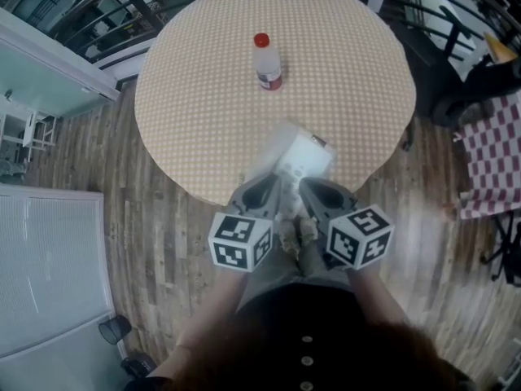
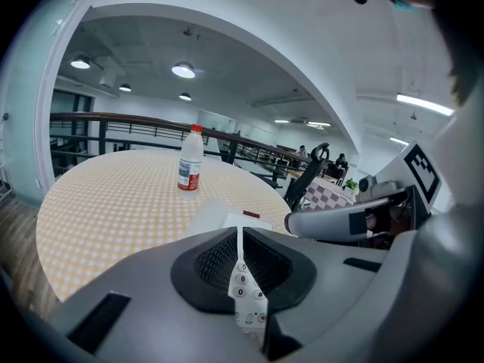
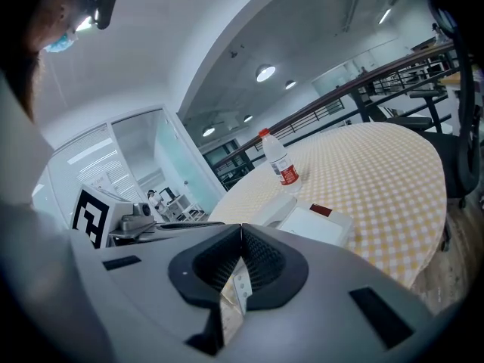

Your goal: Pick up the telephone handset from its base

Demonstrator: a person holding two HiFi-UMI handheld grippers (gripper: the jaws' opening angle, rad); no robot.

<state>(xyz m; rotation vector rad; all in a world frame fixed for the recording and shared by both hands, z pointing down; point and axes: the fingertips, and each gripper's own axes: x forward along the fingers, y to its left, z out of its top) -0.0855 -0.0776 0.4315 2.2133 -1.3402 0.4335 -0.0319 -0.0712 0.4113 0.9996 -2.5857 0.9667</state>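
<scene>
Where the pads of the left claw [image 2: 240, 231] meet at their tips, no gap is left: the claw is closed. Only a narrow strip of white keypad [image 2: 246, 287] is seen through the slit behind the tips, and whether it is touched cannot be told. This claw is held at the near edge of the worktop [image 1: 187, 96], tilted forward and somewhat down, with its marker cube [image 1: 240, 241] turned up towards the head camera. Just ahead of both claws the telephone handset [image 1: 271, 151] is seen lying on its base [image 1: 316, 155], at the worktop's near edge, not lifted. Farther in, towards the far edge, a clear bottle [image 1: 266, 62] with a red cap is stood upright, well apart from the telephone. The right claw [image 3: 241, 231] is likewise closed, pads together, with nothing gripped. It is held just beside the left one and tilted the same way, its own marker cube [image 1: 360, 236] alongside. Beyond the worktop's right edge a chair draped in checked cloth [image 1: 492, 157] is seen on the wooden floor [image 1: 179, 243].
</scene>
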